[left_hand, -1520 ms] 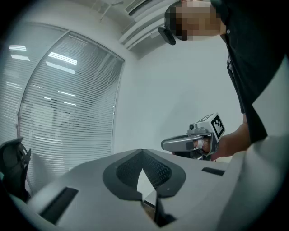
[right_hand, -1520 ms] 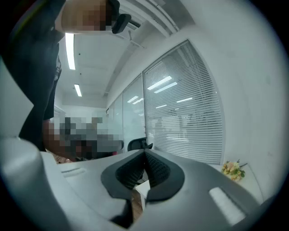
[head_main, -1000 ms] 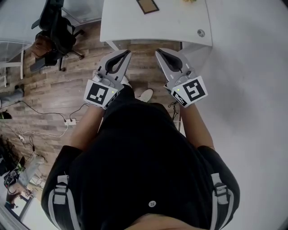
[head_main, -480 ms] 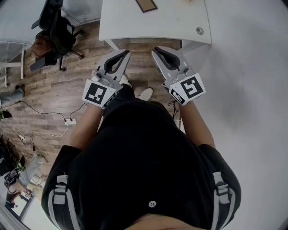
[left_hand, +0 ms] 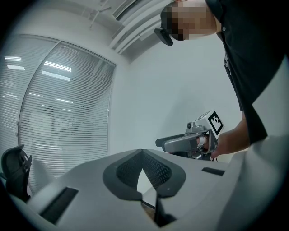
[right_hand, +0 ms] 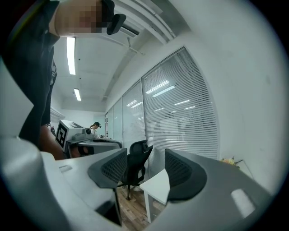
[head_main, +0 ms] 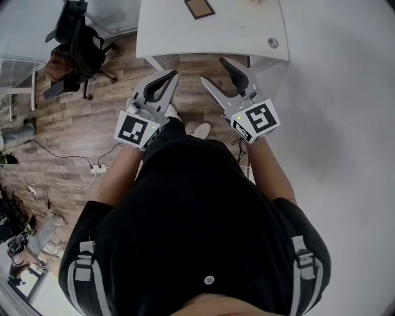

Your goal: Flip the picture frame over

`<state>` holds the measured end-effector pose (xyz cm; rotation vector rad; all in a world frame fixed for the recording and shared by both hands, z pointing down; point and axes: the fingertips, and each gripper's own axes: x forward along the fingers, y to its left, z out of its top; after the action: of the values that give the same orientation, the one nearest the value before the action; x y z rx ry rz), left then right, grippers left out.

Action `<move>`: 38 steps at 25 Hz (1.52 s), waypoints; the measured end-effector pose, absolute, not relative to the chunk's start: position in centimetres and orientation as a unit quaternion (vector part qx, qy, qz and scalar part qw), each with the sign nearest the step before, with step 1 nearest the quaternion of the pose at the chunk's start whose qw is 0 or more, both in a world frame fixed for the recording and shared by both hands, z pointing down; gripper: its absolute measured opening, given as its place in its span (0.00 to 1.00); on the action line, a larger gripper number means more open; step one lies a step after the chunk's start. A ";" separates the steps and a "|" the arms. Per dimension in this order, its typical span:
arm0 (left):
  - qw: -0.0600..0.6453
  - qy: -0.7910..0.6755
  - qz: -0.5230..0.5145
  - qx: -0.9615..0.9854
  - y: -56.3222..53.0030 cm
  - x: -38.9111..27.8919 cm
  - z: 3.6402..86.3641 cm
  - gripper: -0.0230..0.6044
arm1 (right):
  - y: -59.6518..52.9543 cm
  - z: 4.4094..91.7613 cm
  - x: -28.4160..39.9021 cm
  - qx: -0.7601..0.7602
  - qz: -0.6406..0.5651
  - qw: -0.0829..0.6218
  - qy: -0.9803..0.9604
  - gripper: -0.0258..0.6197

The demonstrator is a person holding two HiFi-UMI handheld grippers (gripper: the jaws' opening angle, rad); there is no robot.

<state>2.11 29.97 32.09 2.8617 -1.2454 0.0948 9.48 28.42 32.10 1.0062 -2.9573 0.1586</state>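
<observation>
Picture frame, a small dark-rimmed rectangle with a brown face (head_main: 200, 8), lies untouched at the far edge of the white table (head_main: 241, 31), well beyond both hand-held grippers, so the flip has yet to begin. The left gripper (head_main: 171, 75) is closed on nothing. The right gripper (head_main: 214, 71), pinched shut a second ago, has just been opening and now gapes empty; neither hand has advanced.
</observation>
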 end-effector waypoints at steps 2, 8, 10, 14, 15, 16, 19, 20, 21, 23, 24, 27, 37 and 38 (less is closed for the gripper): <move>0.006 -0.398 0.032 0.917 30.0 2.3 32.0 0.05 | 28.1 31.9 10.0 0.336 0.047 0.006 -0.941 0.48; 0.007 -0.394 0.030 0.919 29.8 2.5 32.0 0.05 | 27.5 31.7 11.1 0.365 0.035 0.005 -0.930 0.61; 0.008 -0.394 0.029 0.919 29.9 2.6 31.9 0.05 | 27.5 31.4 11.3 0.369 0.029 0.005 -0.929 0.62; 0.007 -0.393 0.031 0.919 29.9 2.8 31.9 0.05 | 27.5 31.2 11.7 0.380 0.022 0.002 -0.925 0.66; 0.007 -0.393 0.032 0.919 29.8 2.9 31.9 0.05 | 27.5 31.1 11.9 0.382 0.021 0.001 -0.924 0.66; 0.006 -0.393 0.033 0.919 29.7 3.0 31.9 0.05 | 27.4 31.0 12.0 0.383 0.020 0.000 -0.923 0.66; 0.007 -0.395 0.035 0.918 29.2 3.0 31.8 0.05 | 26.9 30.8 12.0 0.383 0.021 0.000 -0.923 0.66; 0.008 -0.396 0.035 0.917 29.0 2.9 31.8 0.05 | 26.7 30.9 11.8 0.382 0.023 0.001 -0.924 0.66; 0.009 -0.399 0.035 0.916 28.7 2.7 31.9 0.05 | 26.5 31.1 11.6 0.380 0.024 0.003 -0.925 0.66; 0.015 -0.402 0.034 0.915 28.1 2.1 32.3 0.05 | 25.9 31.4 11.2 0.379 0.026 0.007 -0.925 0.67; 0.019 -0.402 0.034 0.915 27.7 1.9 32.6 0.05 | 25.5 31.6 11.1 0.381 0.026 0.009 -0.924 0.67; 0.023 -0.400 0.037 0.916 26.5 1.1 33.1 0.05 | 24.2 31.9 10.5 0.386 0.028 0.011 -0.922 0.67; 0.019 -0.378 0.039 0.925 21.2 -1.1 33.0 0.05 | 19.1 31.2 7.9 0.397 0.026 0.023 -0.917 0.66; 0.021 -0.376 0.038 0.926 20.7 -1.3 33.2 0.05 | 18.7 31.4 7.6 0.399 0.028 0.025 -0.916 0.66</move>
<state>-1.32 20.73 33.19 2.8706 -1.1656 0.1171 7.62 18.65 31.36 1.2339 -2.8332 0.0855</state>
